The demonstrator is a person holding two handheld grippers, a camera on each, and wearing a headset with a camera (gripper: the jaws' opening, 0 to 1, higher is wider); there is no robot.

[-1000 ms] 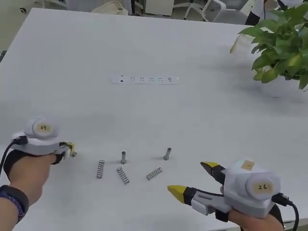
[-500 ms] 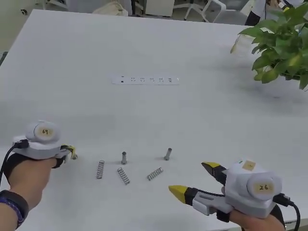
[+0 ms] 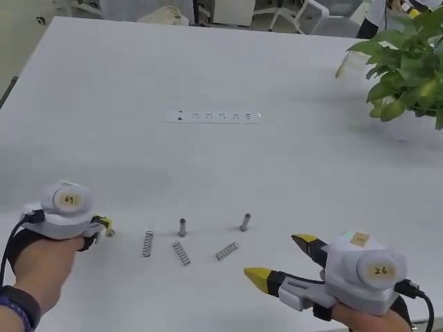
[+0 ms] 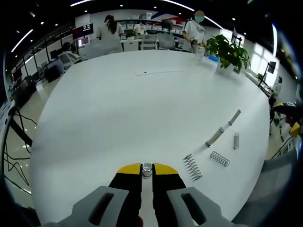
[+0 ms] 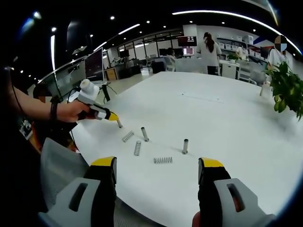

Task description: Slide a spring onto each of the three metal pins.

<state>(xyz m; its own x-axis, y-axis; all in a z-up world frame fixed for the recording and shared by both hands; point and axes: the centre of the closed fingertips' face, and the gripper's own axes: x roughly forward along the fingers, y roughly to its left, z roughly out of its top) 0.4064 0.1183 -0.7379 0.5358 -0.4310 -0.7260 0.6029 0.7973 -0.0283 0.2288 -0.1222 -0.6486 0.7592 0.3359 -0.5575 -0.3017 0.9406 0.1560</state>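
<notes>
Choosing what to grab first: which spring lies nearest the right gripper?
The rightmost spring, angled beside the right-hand pin; the middle spring and leftmost spring lie farther from the right gripper.

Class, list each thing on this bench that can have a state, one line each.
left gripper, shut on held pin
right gripper, open, empty
held pin, between the fingers, no spring on it
middle pin, upright, bare
right pin, upright, bare
left spring, lying flat, loose
middle spring, lying flat, loose
right spring, lying flat, loose
</notes>
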